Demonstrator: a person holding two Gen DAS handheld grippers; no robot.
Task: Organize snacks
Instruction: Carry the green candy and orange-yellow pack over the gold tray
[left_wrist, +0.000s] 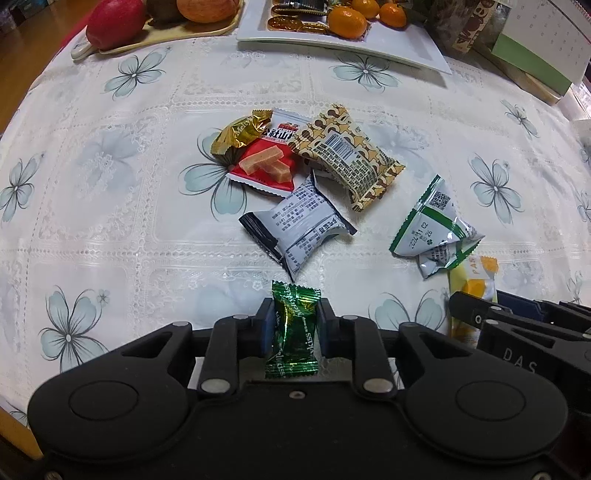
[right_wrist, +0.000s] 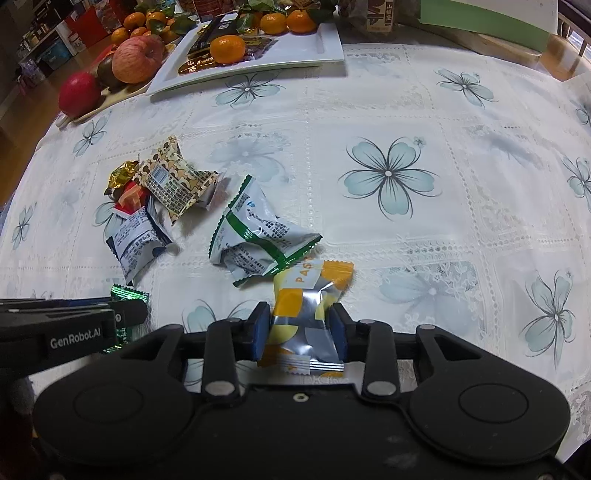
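A green candy (left_wrist: 292, 332) is clamped lengthwise in the left gripper (left_wrist: 292, 328) and a yellow packet (right_wrist: 301, 325) in the right gripper (right_wrist: 300, 326), both held over the counter's (left_wrist: 110, 229) near edge with the white tray (right_wrist: 328, 48) far ahead, its contents shown better by the right view.

a home, most likely a dining table in a living space. ahead of the tongs a white lace-patterned tablecloth (right_wrist: 388, 110) printed with pale blue flowers covers the table. at its far edge sit a white tray (left_wrist: 402, 48) with mandarins and wrapped sweets, and left of it a board (left_wrist: 173, 37) bearing apples. beyond the far-left corner, wooden flooring and stacked storage boxes (right_wrist: 48, 48) show.
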